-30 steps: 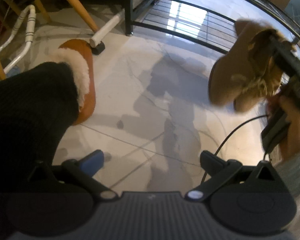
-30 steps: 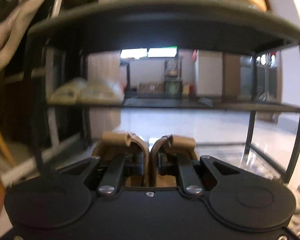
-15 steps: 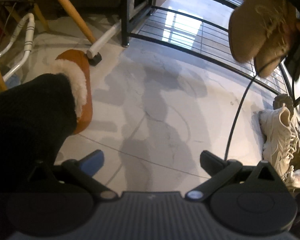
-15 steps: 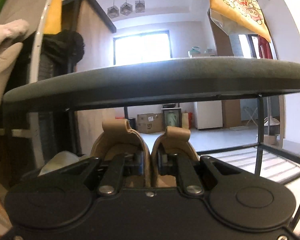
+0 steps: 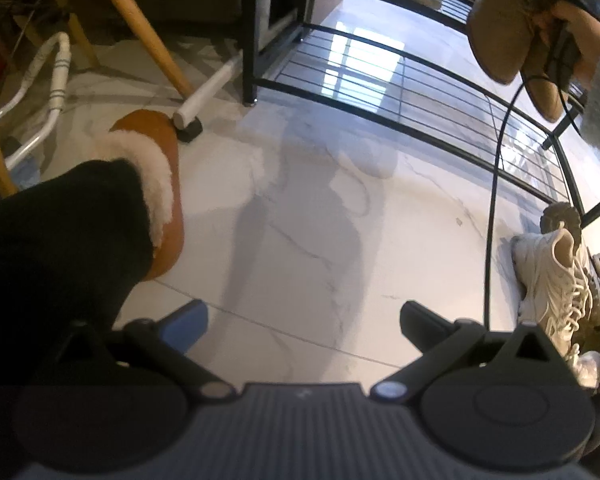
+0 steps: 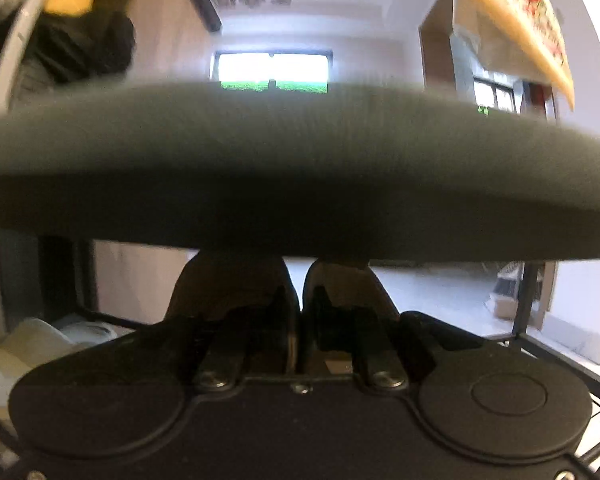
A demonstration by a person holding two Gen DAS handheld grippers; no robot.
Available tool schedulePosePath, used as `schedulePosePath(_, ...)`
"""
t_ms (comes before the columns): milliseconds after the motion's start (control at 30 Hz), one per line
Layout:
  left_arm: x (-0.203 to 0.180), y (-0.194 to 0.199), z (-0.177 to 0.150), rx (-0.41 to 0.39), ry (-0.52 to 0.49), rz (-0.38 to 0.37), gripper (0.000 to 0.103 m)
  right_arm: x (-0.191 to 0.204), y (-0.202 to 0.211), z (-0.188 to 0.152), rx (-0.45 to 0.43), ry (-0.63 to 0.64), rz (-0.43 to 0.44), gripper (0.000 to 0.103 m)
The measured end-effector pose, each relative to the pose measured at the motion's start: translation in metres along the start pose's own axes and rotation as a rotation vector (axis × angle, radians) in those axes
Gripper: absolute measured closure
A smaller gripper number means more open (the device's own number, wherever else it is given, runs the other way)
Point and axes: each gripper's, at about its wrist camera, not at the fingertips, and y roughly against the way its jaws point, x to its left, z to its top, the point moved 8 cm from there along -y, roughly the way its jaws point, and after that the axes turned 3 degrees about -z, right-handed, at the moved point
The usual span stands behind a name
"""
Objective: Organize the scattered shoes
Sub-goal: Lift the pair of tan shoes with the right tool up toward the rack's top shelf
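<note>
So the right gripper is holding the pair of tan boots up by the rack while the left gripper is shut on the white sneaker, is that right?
Not quite: in the left wrist view the left gripper is open and holds nothing, and the white sneaker lies on the floor beside it. The right gripper does hold the tan boots by the rack.

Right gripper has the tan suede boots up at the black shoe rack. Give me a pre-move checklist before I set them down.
1. Right gripper shut on the pair of tan suede boots: ok.
2. Boots clear of the floor: ok, held high.
3. Boot tops clear of the dark padded top of the black metal shoe rack: not ok, almost touching.
4. Free landing spot on a shelf: cannot tell.
5. Left gripper open, empty: ok.
6. White lace-up sneaker on the floor, waiting: ok.
</note>
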Motion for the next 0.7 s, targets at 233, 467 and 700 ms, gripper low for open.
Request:
schedulePosePath(233,-0.001,-0.002,0.003,0.008,0.008,-0.006,0.001,-0.003,-0.031,0.009,0.058,-0.102,0.016,0.009)
schedulePosePath(467,-0.004,-0.002,0.0,0.024,0.01,-0.027,0.001,-0.006,-0.022,0.002,0.072,-0.089,0.023,0.012)
schedulePosePath(700,-0.007,-0.001,-0.003,0.031,0.002,-0.04,0.001,-0.018,0.046,-0.008,0.129,-0.184,0.269,0.013)
